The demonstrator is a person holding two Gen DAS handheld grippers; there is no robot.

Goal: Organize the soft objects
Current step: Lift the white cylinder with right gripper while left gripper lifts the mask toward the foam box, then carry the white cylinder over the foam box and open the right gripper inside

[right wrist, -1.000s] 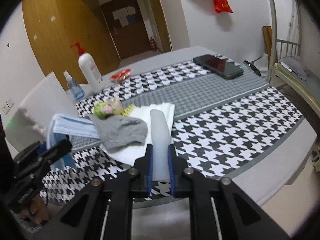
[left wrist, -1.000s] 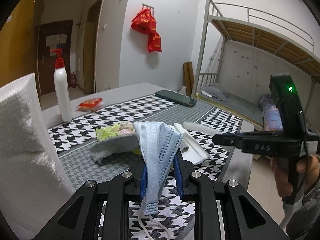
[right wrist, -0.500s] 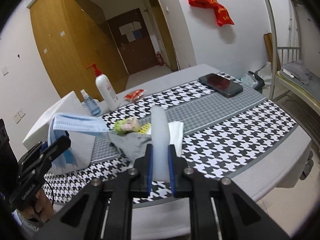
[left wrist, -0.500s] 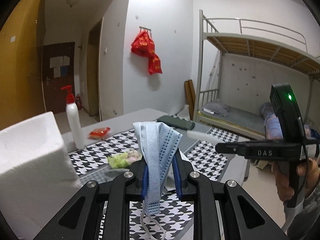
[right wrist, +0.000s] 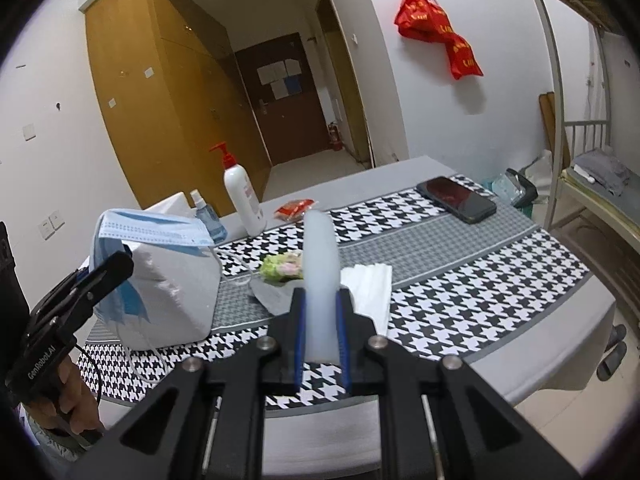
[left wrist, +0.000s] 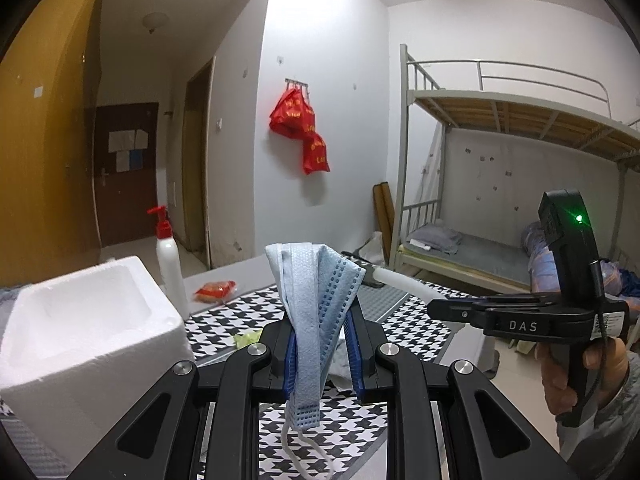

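Face mask [left wrist: 316, 312] pinched in left gripper [left wrist: 322, 354] fingers, held above worktop [right wrist: 460, 240] beside foam box [left wrist: 80, 332]. Right gripper [right wrist: 320, 340] clamps white foam strip [right wrist: 320, 272], probably foam. Sock [right wrist: 272, 296], tissue [right wrist: 370, 284], pump bottle [right wrist: 242, 196] crowd the box side; phone [right wrist: 456, 199] end open.

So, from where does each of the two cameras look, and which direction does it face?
Left wrist: on the left gripper, facing the bunk bed wall; shows the pinched blue face mask, the right gripper and hand.
Right wrist: on the right gripper, facing the wardrobe; shows the held white foam strip, the left gripper.
Shared: white foam box, red-capped pump bottle.
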